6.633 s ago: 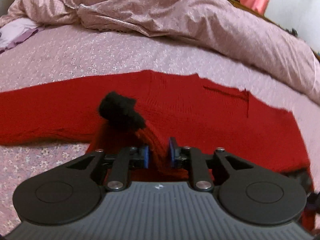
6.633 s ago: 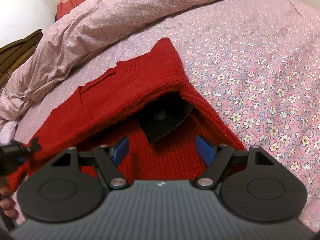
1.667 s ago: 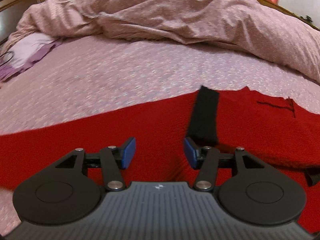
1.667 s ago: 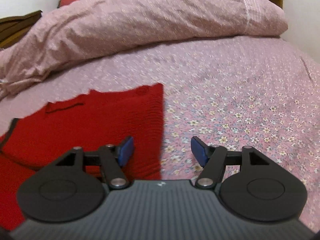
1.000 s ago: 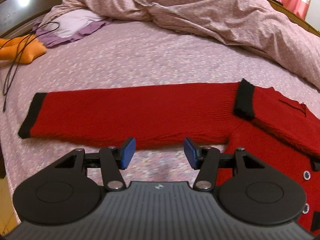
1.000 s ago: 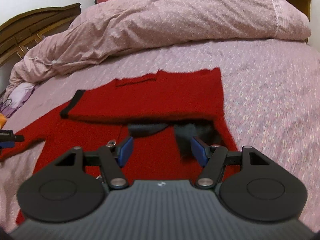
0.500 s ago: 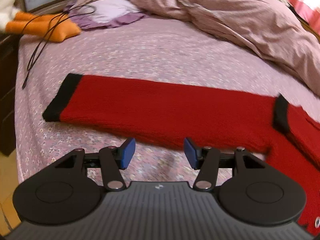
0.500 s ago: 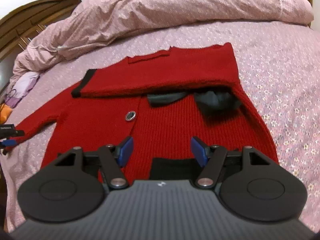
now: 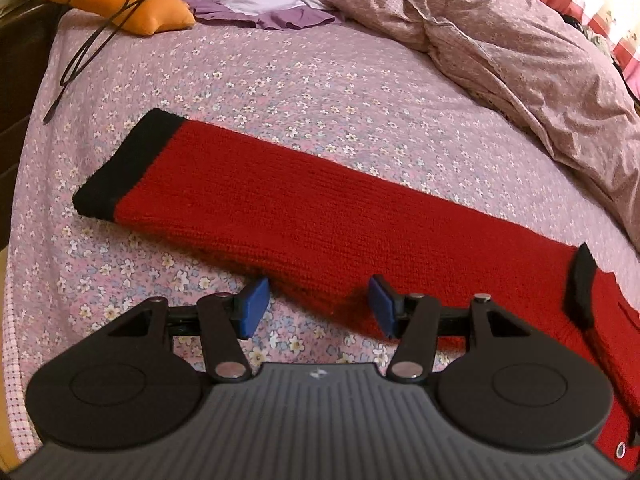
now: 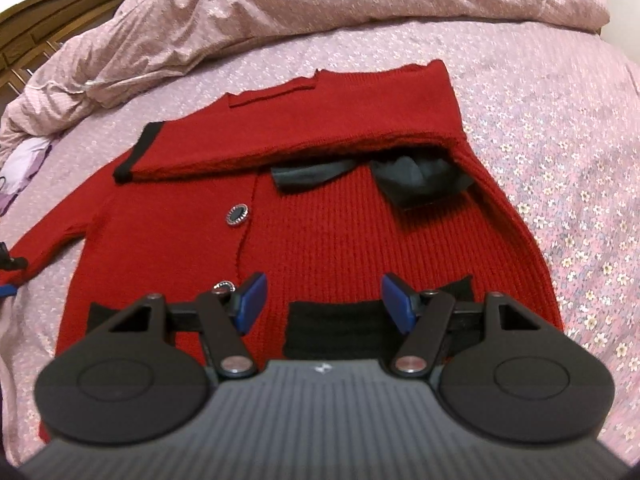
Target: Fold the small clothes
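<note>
A red knitted cardigan with black trim [image 10: 320, 236] lies flat on a bed covered by a pink sheet printed with small flowers [image 9: 280, 76]. One sleeve is folded across the chest, its black cuff [image 10: 138, 152] near the opposite shoulder; the other sleeve [image 9: 320, 208] stretches out straight over the sheet, ending in a black cuff [image 9: 124, 168]. The left gripper [image 9: 316, 306] hovers over that outstretched sleeve's near edge, its blue-padded jaws parted and holding nothing. The right gripper [image 10: 324, 300] hangs above the cardigan's hem, jaws likewise parted and empty, over a black pocket band [image 10: 336, 328]. A dark round button with a sparkling rim [image 10: 238, 214] sits on the front. No brand name, label or writing can be read anywhere. A crumpled pink quilt [image 10: 320, 4] lies behind, with an orange cushion [image 9: 120, 4] and black cord [image 9: 100, 28] at the bed's corner.
</note>
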`<state>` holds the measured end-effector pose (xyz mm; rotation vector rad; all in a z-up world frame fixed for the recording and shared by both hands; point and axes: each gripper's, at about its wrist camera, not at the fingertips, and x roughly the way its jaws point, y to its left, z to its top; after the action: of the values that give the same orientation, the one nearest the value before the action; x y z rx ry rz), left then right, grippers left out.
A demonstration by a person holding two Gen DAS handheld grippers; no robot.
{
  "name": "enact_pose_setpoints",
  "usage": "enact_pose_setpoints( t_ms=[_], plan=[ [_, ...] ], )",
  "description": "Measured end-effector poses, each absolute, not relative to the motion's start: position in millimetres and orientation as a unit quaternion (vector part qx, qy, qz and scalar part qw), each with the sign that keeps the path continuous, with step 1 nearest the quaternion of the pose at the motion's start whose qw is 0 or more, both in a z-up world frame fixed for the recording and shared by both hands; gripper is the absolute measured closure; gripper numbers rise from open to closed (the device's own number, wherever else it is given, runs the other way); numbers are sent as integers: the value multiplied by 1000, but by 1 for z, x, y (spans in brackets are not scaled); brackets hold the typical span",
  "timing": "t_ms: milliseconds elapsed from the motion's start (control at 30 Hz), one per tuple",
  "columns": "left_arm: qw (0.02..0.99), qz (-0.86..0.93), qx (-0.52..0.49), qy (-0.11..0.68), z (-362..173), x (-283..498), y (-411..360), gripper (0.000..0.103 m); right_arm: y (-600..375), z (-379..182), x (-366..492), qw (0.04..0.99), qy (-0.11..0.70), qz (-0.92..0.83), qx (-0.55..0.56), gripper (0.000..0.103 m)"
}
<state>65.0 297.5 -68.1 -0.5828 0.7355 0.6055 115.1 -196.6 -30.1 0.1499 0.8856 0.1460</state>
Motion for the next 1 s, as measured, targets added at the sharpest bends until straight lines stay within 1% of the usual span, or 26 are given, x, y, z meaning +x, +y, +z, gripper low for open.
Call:
enact_pose_setpoints(
  t_ms=[200,333,500,567,800,900,967,1000],
  plan=[
    [848,285,-301,329,-70,52,293,37,-194,-39,117,894,438,65,74,37],
    [848,288,-338,290,-73,34,292,33,-195,-45,117,893,440,65,74,38],
    [839,285,-397,242,-79,17,299,32,-194,-47,116,893,440,66,70,38],
    [837,281,-407,235,-81,18,301,32,-195,-46,116,893,440,67,70,38],
    [844,317,-374,218,-86,37,306,32,-195,-47,114,894,438,66,75,38],
    [852,330,-342,221,-85,50,307,33,-198,-46,115,892,440,69,81,38],
    [858,337,-313,226,-85,60,309,34,-200,-45,114,891,440,70,87,38],
    [861,339,-300,230,-85,65,309,38,-201,-45,113,891,440,71,89,38]
  ],
)
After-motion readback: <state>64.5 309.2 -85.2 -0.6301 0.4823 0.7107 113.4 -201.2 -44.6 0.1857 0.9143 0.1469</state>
